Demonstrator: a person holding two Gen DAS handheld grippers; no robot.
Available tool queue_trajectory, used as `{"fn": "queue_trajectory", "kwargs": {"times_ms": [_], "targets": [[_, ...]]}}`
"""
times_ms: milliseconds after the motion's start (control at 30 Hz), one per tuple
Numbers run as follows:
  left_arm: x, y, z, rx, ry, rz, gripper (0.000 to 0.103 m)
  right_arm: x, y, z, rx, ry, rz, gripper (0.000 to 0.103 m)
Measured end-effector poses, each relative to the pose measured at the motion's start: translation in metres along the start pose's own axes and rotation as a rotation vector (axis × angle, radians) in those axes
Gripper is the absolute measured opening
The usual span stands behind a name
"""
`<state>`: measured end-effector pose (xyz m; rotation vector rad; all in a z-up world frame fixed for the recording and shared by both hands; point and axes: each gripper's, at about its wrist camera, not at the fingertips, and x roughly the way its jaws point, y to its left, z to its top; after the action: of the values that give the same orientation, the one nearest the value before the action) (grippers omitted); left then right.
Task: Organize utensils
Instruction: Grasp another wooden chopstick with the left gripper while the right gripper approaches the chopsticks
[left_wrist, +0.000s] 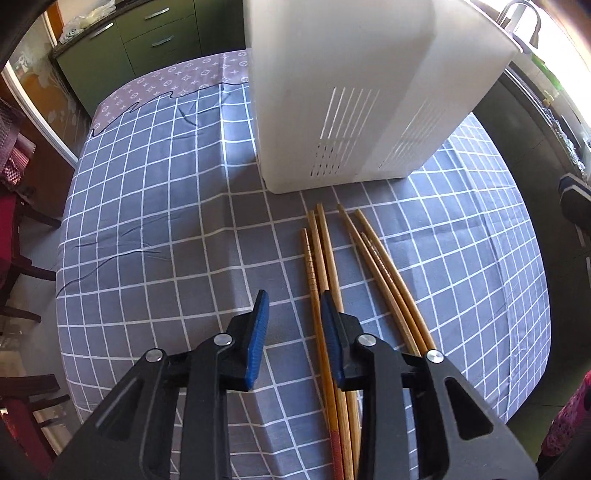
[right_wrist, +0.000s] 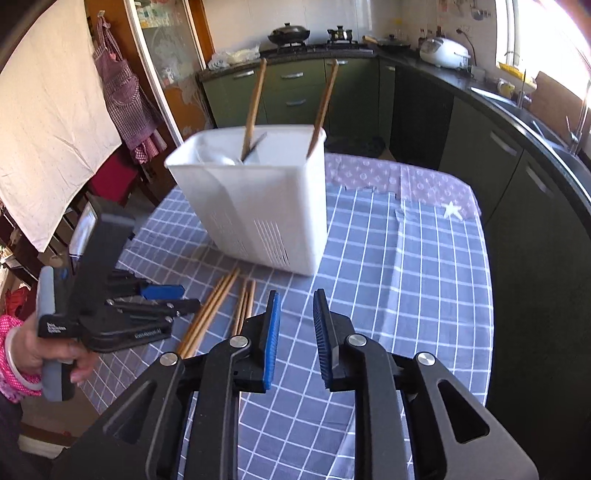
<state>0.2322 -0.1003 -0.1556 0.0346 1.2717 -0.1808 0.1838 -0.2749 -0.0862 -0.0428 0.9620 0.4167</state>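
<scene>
A white slotted utensil holder (left_wrist: 354, 92) (right_wrist: 258, 199) stands on the checked tablecloth. Two wooden chopsticks (right_wrist: 255, 103) stand upright in it, one at each side. Several more wooden chopsticks (left_wrist: 332, 266) (right_wrist: 218, 306) lie flat on the cloth in front of the holder. My left gripper (left_wrist: 291, 321) is open and empty, low over the cloth, its right finger over the nearest chopsticks; it also shows in the right wrist view (right_wrist: 147, 299). My right gripper (right_wrist: 295, 332) is open and empty, above the cloth to the right of the lying chopsticks.
The table (right_wrist: 424, 266) has a blue-grey checked cloth over a mauve patterned one (left_wrist: 184, 77). Green kitchen cabinets (right_wrist: 295, 92), a counter with a rice cooker (right_wrist: 445, 51) and a sink (right_wrist: 535, 122) lie behind and to the right. Chairs (left_wrist: 22, 236) stand left.
</scene>
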Motion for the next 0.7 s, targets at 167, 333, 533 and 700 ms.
{"fn": "queue_trajectory", "kwargs": {"times_ms": [167, 333, 533, 700], "targets": [[0.003, 0.0, -0.001, 0.003, 0.022, -0.003, 0.025, 0.019, -0.014, -0.017, 0.026, 0.051, 0.015, 0.019], [0.006, -0.007, -0.002, 0.023, 0.037, 0.01, 0.024, 0.019, -0.017, -0.019, 0.027, 0.051, 0.022, 0.025], [0.016, -0.021, -0.007, 0.053, 0.056, 0.041, 0.018, 0.02, -0.013, -0.022, 0.02, 0.061, 0.043, 0.028], [0.021, -0.038, -0.013, 0.086, 0.063, 0.044, 0.009, 0.025, -0.009, -0.025, 0.01, 0.077, 0.04, 0.028]]}}
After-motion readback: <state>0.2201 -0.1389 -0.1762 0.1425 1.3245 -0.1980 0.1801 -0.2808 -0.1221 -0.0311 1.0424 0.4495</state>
